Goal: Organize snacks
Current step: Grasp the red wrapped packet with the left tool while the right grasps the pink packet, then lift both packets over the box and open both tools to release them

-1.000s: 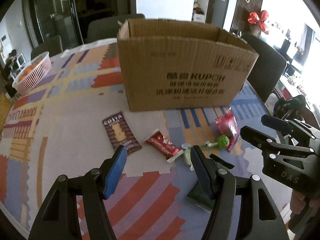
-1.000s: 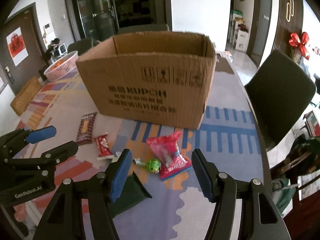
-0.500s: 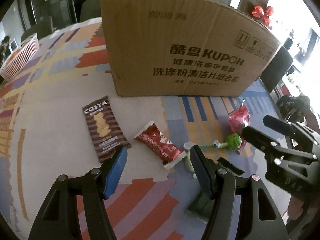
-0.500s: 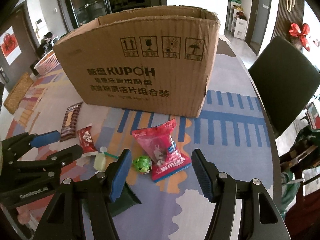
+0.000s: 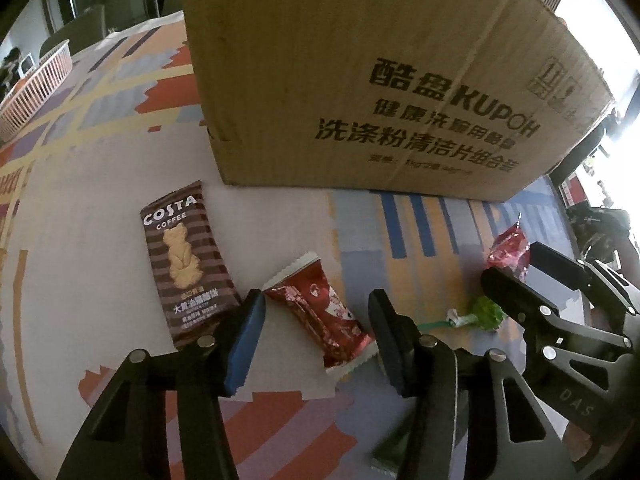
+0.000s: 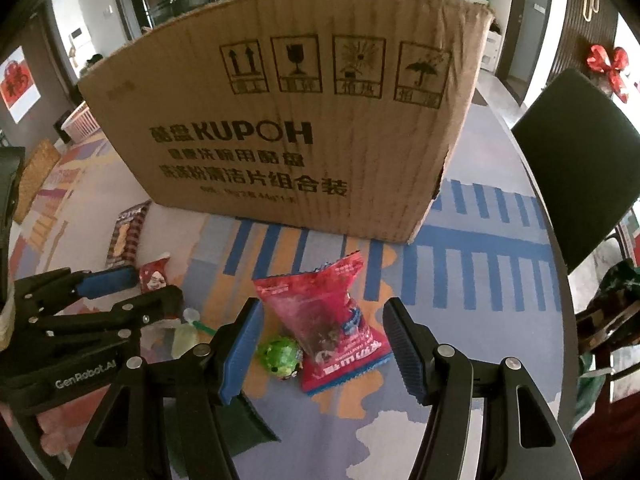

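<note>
One cardboard box stands beyond both tongs. The left tongs, jaws just narrowed but gripping nothing, straddle one dark red packet; one brown biscuit packet lies left. The right tongs, half open and empty, flank one pink packet and one green lollipop.

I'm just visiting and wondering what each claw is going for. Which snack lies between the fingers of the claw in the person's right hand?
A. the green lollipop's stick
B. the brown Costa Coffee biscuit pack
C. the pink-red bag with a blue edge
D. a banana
C: in the right wrist view the pink-red bag lies on the table between the right gripper, whose jaws stand open around it, not touching.
</note>
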Tool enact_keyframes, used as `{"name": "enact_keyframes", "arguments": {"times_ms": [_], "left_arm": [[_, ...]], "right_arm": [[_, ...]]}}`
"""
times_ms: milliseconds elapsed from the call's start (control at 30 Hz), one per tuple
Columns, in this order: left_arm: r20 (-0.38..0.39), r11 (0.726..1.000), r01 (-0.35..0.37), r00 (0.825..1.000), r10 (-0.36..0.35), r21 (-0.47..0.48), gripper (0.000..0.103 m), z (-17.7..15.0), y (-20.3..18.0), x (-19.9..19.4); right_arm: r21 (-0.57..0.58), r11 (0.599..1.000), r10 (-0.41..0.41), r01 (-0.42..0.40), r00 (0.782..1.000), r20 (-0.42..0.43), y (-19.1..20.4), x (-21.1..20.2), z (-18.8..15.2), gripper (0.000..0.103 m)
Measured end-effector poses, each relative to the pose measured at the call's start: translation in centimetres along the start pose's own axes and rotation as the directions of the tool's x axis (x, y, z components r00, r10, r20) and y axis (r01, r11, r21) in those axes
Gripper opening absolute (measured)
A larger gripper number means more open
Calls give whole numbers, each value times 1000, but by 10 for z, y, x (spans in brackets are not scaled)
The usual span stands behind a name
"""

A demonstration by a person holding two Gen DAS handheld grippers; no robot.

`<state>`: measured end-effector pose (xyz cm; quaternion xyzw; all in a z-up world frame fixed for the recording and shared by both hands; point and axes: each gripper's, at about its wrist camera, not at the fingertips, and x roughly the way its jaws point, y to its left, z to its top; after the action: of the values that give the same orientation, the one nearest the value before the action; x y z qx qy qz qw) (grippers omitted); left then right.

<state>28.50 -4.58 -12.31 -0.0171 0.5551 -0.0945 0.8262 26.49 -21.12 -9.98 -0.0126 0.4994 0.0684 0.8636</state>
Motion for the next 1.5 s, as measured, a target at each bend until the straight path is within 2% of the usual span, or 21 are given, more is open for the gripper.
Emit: {"name": "enact_keyframes", "arguments": {"times_ms": [100,167,233,333,500,933,1200,1500], "left_arm": [[5,1000,-14,1000,14,15,47,3,-1,2],[10,999,-27,1000,27,28,40,3,-3,3],[12,999,-30,999,30,37,33,5,-5,4],[20,998,-41,999,40,51,24,6,-6,6],[29,997,-51,998,49,65,23,7,-11,7],[143,996,-27,990,15,81,22,-5,-20,-48],[233,994,-19,972,-7,106,22,-11,-27,-92],[340,991,-14,940,-33,135,22,-6,-37,-138]], "right_arm": [[-1,1000,-1,1,1000,-9,-1,6,1,62],[-3,1000,-3,3,1000,-10,-1,9,1,61],[-8,1000,-6,6,1000,-13,0,13,3,51],[-10,1000,-2,1,1000,-15,0,15,1,46],[-29,999,-22,22,1000,-5,-2,13,-1,34],[-43,999,-30,33,997,69,-2,-23,0,33],[-53,999,-4,12,989,151,7,-64,-2,33],[-61,998,29,-14,965,259,12,-106,13,33]]}}
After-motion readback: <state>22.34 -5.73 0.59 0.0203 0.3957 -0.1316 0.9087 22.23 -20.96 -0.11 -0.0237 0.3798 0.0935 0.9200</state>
